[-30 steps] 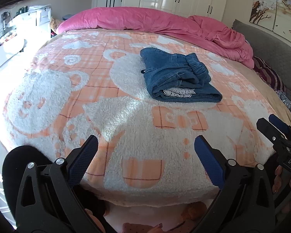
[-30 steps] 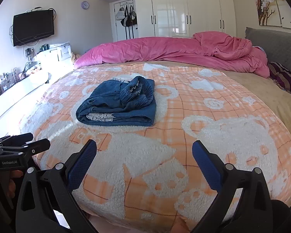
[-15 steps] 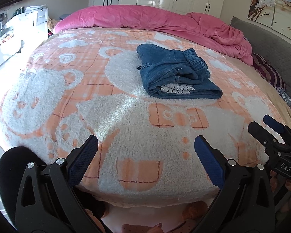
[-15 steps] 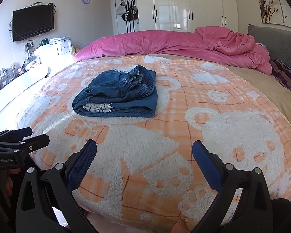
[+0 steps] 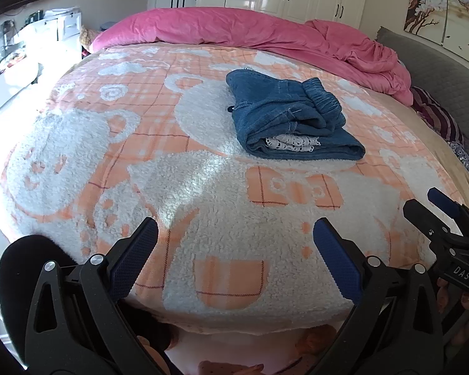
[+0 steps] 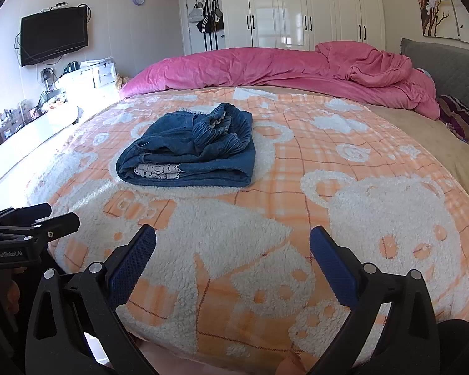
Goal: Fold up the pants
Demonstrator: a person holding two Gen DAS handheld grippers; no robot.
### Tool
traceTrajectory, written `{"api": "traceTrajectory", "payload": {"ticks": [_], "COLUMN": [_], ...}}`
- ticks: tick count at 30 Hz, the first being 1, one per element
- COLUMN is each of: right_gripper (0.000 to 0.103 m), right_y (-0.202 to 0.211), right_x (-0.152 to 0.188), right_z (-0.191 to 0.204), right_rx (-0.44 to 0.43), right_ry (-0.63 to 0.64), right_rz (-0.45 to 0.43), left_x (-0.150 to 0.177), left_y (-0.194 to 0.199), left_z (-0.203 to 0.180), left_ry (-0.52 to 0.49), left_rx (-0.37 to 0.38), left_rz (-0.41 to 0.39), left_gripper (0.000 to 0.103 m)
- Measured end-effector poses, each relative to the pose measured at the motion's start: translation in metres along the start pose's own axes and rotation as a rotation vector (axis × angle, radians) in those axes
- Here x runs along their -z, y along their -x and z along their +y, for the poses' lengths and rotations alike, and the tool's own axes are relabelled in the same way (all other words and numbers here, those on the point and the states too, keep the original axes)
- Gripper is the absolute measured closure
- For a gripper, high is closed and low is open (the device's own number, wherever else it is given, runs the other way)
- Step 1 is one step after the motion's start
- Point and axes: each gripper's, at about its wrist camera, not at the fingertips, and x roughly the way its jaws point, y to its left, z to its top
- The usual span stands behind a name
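Pants (image 5: 292,118), blue denim and folded into a compact bundle with white lace trim showing at the near edge, lie on the middle of a bed (image 5: 78,156) spread with a fleecy orange-and-white bear-pattern blanket (image 5: 203,206). A rumpled pink duvet (image 5: 265,34) is heaped along the far side of the bed, in front of white wardrobes (image 6: 312,9); a dark television (image 6: 53,35) hangs on the wall to the left. At the near edge of the bed, well apart from the pants, the left gripper (image 5: 234,237) hangs with its blue-padded fingers spread wide and nothing between them. The right gripper (image 6: 233,243) hangs beside it, likewise released and empty.
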Motion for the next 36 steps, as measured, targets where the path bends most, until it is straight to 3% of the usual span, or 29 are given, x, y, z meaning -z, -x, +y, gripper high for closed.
{"api": "traceTrajectory", "payload": {"ticks": [24, 28, 36], "right_gripper": [0.005, 0.005, 0.005], "right_y": [-0.004, -0.006, -0.012], "right_x": [0.002, 0.003, -0.008], "right_z": [0.001, -0.001, -0.035], "right_rx": [0.005, 0.012, 0.023], "right_ry": [0.001, -0.002, -0.111], "right_rz": [0.022, 0.031, 0.049], "left_x": [0.0, -0.003, -0.029], "left_y": [-0.001, -0.005, 0.002], "left_z": [-0.004, -0.007, 0.015], "left_ry": [-0.03, -0.032, 0.044], "left_rx": [-0.038, -0.057, 0.048], "left_rz": [0.004, 0.037, -0.018], "left_gripper": [0.009, 0.009, 0.009]}}
